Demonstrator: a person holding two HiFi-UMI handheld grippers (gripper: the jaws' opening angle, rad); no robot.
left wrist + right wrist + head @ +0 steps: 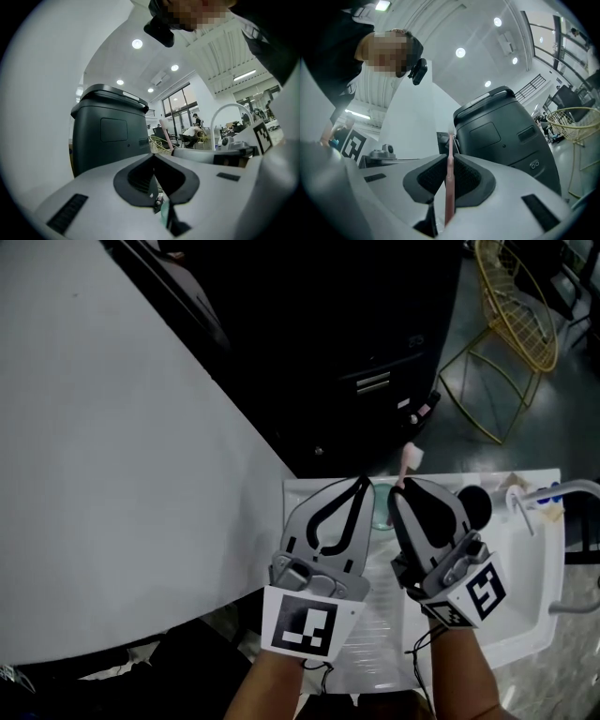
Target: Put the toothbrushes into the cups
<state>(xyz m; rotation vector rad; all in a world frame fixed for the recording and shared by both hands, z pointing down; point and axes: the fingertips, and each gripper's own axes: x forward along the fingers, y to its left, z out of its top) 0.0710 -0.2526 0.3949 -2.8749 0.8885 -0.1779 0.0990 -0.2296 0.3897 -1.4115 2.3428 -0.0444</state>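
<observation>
Head view: both tools are over a white washbasin unit (309,491), with the faucet (525,507) out at 3 o'clock. The right hand-held gripper (403,486) is clamped on a pink toothbrush (411,457). In the right gripper view the handle (450,187) stands upright between the ribbed pads, with the bristle end poking past the jaw tips toward 12 o'clock. The left hand-held gripper (359,486) has its jaws together at the tips, and its own view (153,159) shows nothing gripped there. A greenish sliver shows low in the gap; I cannot tell whether it is held or only seen through. A translucent green cup (381,509) sits between the two tools, at 9 o'clock of the right jaws, mostly hidden by them. A dark bin (506,126) stands beyond. Step in hand, as I judge it: carrying the pink brush to the cup, not yet delivered. The next move calls for swinging the brush over the cup mouth, tipping it handle-down, lowering it and then opening. The left tool crowds the rim, so it may need to shift aside.
</observation>
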